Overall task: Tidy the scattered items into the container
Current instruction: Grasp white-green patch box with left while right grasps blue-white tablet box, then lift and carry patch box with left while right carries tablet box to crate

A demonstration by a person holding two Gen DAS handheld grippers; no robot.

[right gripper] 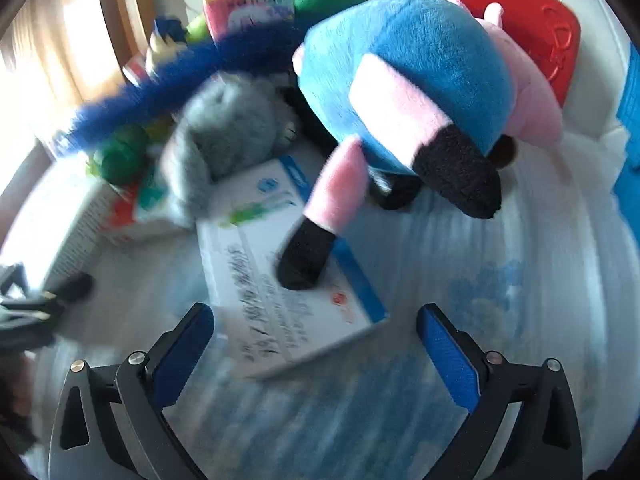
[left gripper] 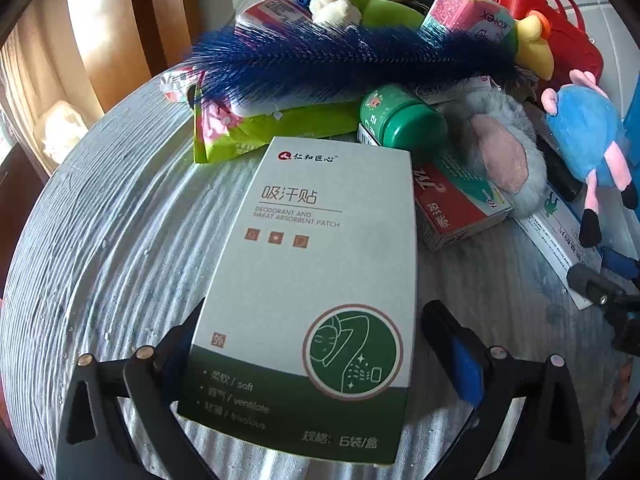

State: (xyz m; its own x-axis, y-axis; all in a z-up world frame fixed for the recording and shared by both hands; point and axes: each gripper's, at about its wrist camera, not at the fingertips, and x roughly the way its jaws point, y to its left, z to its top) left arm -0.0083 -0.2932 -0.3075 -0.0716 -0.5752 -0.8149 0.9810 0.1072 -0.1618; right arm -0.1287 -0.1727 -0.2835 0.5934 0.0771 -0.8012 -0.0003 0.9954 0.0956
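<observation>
Left gripper (left gripper: pixel 312 360) spread wide around the patch box (left gripper: pixel 320 264), pads not pressing it; right gripper (right gripper: pixel 316 344) open and empty by a blue-edged box (right gripper: pixel 288 280).
Toys, brush (left gripper: pixel 340 60) and packets lie heaped on the cloth; no container is clearly in view, so nearly all seems left.

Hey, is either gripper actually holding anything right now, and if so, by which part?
Nothing is held. The left gripper straddles the white and green patch box, pads clear of it. The right gripper is open over a white and blue box.
</observation>
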